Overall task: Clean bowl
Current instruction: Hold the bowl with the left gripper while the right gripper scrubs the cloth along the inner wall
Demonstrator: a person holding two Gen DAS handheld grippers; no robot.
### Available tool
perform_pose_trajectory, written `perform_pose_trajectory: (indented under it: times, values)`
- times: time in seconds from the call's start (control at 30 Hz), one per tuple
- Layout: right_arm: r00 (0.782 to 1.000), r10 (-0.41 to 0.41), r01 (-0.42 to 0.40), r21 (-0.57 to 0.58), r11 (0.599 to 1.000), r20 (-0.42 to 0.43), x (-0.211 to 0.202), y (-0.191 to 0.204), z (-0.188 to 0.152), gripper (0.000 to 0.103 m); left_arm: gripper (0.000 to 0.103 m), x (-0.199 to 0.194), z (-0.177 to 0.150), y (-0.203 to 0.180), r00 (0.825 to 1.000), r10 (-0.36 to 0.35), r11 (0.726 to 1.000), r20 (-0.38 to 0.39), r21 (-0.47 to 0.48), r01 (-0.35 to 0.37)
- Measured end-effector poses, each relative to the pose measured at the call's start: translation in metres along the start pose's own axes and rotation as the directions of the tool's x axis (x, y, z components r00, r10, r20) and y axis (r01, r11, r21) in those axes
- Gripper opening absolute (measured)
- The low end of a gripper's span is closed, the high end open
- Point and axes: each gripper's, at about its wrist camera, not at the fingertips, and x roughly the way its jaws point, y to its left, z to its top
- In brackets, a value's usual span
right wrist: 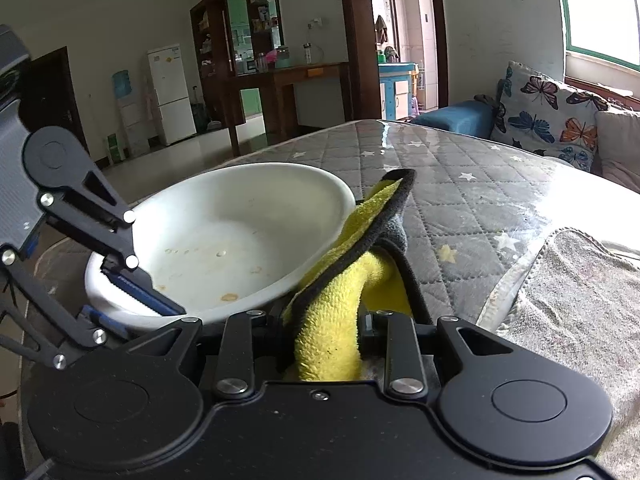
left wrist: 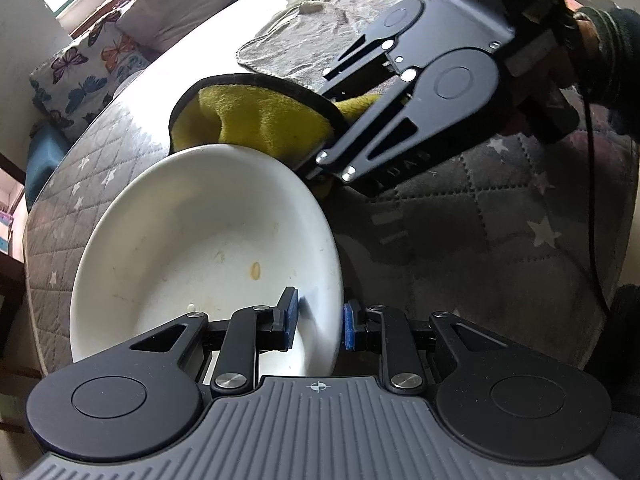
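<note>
Bowl [left wrist: 200, 240]: round, glossy white; cloth [left wrist: 256, 120] fuzzy yellow.

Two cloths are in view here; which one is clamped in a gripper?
The yellow cloth with black trim, pinched by the right gripper beside the white bowl. The grey cloth lies flat on the table, untouched.

A grey star-quilted table [right wrist: 460, 184] carried a tilted white bowl [right wrist: 240, 236] and a grey towel [right wrist: 580, 280].
</note>
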Motion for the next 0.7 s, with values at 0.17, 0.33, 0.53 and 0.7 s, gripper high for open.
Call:
perform_pose_trajectory:
  times: [0.17,0.33,0.53,0.7]
  values:
    - [1.0,0.003,-0.003,0.002,1.0,0.001,-0.003,0.003,-0.003,0.031,0.023,0.0,0.006,0.0,1.0,0.008,1.0,0.007,-0.015,-0.008]
    - [1.0,0.008,-0.008,0.0,1.0,0.001,-0.007,0.005,-0.006,0.031,0.023,-0.001,0.014,0.0,1.0,0.014,1.0,0.021,-0.019,-0.014]
    - [1.0,0.014,-0.014,0.002,1.0,0.002,-0.013,0.008,-0.009,0.031,0.023,0.002,0.021,0.0,1.0,0.02,1.0,0.023,-0.017,-0.02]
    - [1.0,0.021,-0.021,0.004,1.0,0.003,-0.018,0.01,-0.012,0.031,0.023,0.004,0.024,0.002,1.0,0.018,1.0,0.026,-0.018,-0.017]
